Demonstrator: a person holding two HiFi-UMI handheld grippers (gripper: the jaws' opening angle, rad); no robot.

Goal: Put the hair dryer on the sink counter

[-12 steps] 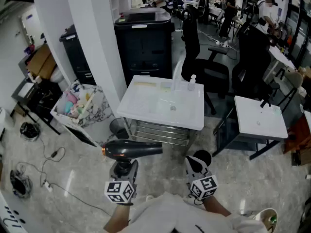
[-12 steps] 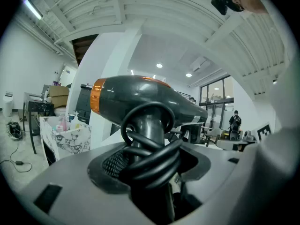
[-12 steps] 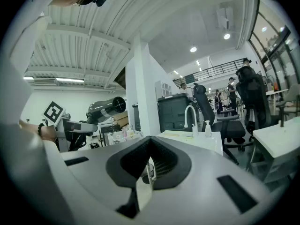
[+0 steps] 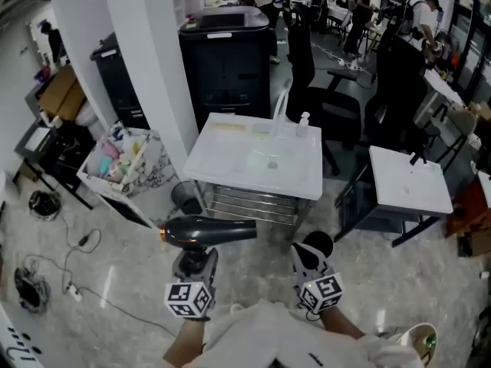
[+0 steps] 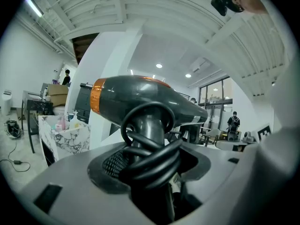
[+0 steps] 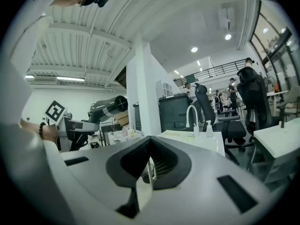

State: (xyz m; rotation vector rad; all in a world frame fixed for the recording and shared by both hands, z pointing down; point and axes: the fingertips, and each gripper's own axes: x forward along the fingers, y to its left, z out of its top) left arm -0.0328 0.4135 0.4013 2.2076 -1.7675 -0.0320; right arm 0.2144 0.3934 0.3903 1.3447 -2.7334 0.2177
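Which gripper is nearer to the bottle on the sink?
Right. The right gripper faces the bottle almost straight on; the left gripper, holding the dryer, stands further to the left.

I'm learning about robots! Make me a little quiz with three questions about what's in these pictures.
1. True or false: the hair dryer already lies on the sink counter.
2. Of the left gripper and the right gripper, which holds the hair dryer? A. left B. right C. both
3. Fill in: beside the faucet on the counter stands a small pump ___.

Key: 1 false: it is held in the air, short of the counter. 2 A: it is closed on the dryer's handle, while the right one is shut and empty. 3 bottle.
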